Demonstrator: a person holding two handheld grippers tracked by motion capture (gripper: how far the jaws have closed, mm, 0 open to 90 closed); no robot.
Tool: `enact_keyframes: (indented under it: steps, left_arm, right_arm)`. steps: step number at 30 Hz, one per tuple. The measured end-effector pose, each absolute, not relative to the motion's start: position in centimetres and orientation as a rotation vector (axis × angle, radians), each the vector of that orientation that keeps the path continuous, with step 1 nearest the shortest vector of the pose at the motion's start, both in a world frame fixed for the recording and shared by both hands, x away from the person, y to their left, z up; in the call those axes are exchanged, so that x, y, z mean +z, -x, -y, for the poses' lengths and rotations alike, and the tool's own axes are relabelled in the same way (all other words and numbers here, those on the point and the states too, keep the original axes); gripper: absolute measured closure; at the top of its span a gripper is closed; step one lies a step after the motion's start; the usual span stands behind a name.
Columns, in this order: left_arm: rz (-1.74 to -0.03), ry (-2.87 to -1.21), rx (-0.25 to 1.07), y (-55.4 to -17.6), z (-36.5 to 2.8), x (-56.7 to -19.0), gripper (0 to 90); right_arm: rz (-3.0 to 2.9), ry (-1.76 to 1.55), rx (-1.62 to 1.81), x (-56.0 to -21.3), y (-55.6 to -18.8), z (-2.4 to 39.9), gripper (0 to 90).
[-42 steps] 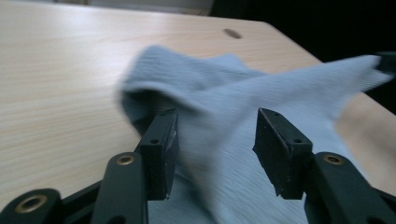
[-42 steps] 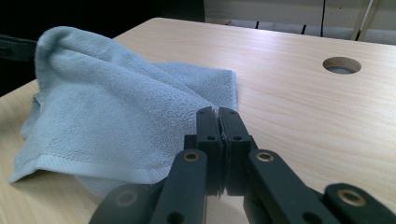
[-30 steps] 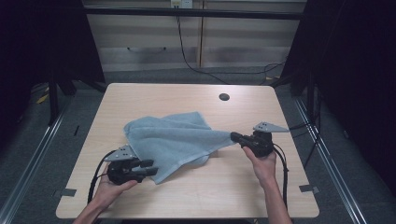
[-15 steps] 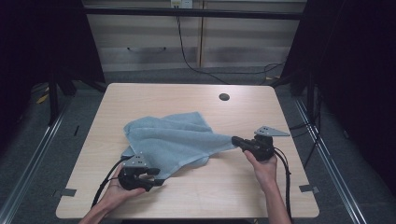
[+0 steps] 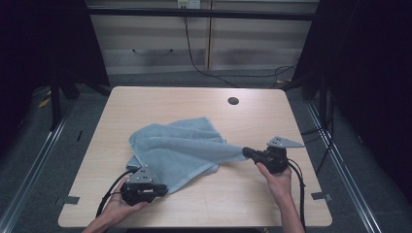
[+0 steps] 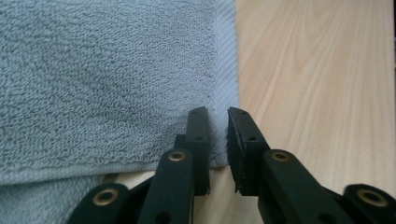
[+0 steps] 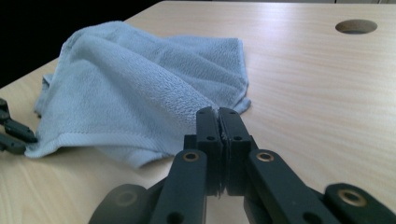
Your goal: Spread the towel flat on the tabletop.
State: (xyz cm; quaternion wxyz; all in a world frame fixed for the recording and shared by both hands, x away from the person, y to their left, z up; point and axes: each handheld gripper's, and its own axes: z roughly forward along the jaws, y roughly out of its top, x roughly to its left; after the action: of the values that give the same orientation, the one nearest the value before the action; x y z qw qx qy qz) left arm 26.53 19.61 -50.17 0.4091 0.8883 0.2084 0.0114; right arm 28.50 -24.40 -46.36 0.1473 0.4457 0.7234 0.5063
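Note:
A light blue towel (image 5: 184,148) lies rumpled in the middle of the wooden table (image 5: 160,104). My right gripper (image 5: 245,152) is shut on its right corner, which is pulled out toward the table's right side; the right gripper view has the jaws (image 7: 218,112) pressed together on the cloth (image 7: 126,79). My left gripper (image 5: 163,188) is at the towel's near left corner. Its jaws (image 6: 218,114) have just been closing, and the hemmed corner of the towel (image 6: 107,79) is pinched in the narrow gap between them. The left gripper's jaws (image 7: 11,133) also appear at the left edge of the right gripper view.
A round cable hole (image 5: 233,101) sits in the tabletop at the far right, also seen in the right gripper view (image 7: 356,26). Bare wood surrounds the towel. Cables trail from both grippers over the near edge. Dark floor and rails lie on both sides of the table.
My left gripper has moved right along the near edge to the towel's near corner and narrowed its jaws around it. The right gripper has held still on its corner.

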Motion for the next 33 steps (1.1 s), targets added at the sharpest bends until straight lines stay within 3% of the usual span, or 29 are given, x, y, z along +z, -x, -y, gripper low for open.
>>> enact_keyframes:
  steps: [3, 4, 15, 17, 20, 24, 27, 33]
  left_arm:
    - [-0.533, -2.224, 0.001, -26.1, -20.3, -50.0, 84.6]
    - [-0.542, -2.187, -0.027, -26.0, -20.8, -49.7, 89.6]
    - [-0.600, -1.852, 0.083, -26.1, -25.5, -43.2, 90.0]
    - [-0.602, -1.845, 0.143, -26.6, -25.8, -41.8, 90.0]
    - [-0.575, -1.909, 0.084, -27.3, -24.4, -41.9, 90.0]
    - [-0.545, -2.012, -0.010, -27.0, -21.4, -45.2, 74.8]
    - [-0.548, -2.120, -0.050, -26.8, -19.9, -47.7, 70.4]
    - [-0.538, -2.198, -0.031, -26.4, -19.0, -49.4, 55.6]
  right_arm:
    - [-2.088, -1.277, 1.462, -46.4, -27.4, 24.8, 87.9]
    - [-2.088, -1.270, 1.480, -46.3, -26.5, 25.0, 87.9]
    - [-2.018, -1.161, 1.553, -42.2, -24.2, 25.3, 87.9]
    - [-1.999, -1.139, 1.580, -41.1, -24.4, 25.2, 87.9]
    - [-1.998, -1.119, 1.569, -40.0, -25.3, 24.8, 87.9]
    - [-2.027, -1.144, 1.565, -40.9, -26.5, 24.0, 87.8]
    - [-2.036, -1.158, 1.559, -41.4, -26.6, 23.9, 87.8]
    - [-2.029, -1.198, 1.556, -42.4, -26.6, 24.7, 87.8]
